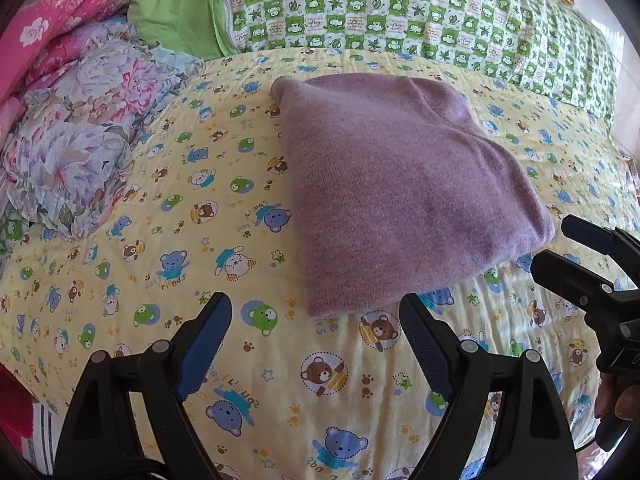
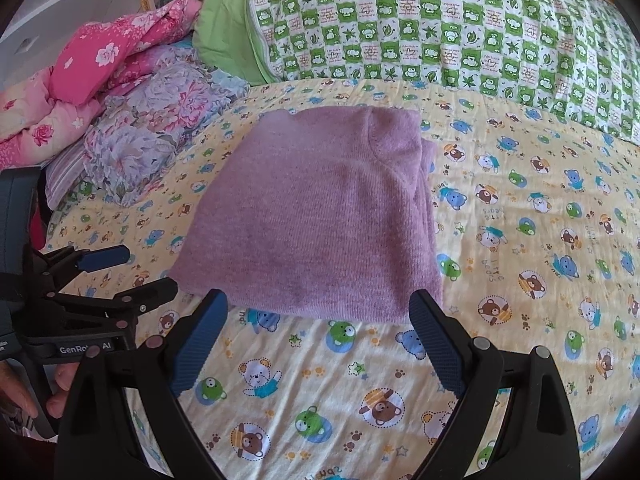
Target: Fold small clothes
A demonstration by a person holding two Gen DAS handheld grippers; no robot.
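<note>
Now we are holding the left gripper point(image 1: 316, 334) wide and empty just short of the knit's point(image 1: 400, 196) near edge, the right gripper point(image 2: 318, 330) equally wide and empty beside it. The knit is lying folded mid-bed on the bear sheet point(image 1: 340, 392). We are judging it best to pinch both near corners together and fold evenly. Floral bedding point(image 1: 80, 152) is crowding the left; the green quilt point(image 1: 400, 12) is sitting behind, nothing blocking.

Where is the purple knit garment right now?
The purple knit garment lies folded on the yellow bear-print sheet, centre of both wrist views, just beyond both open grippers, with the floral bedding to its left.
</note>
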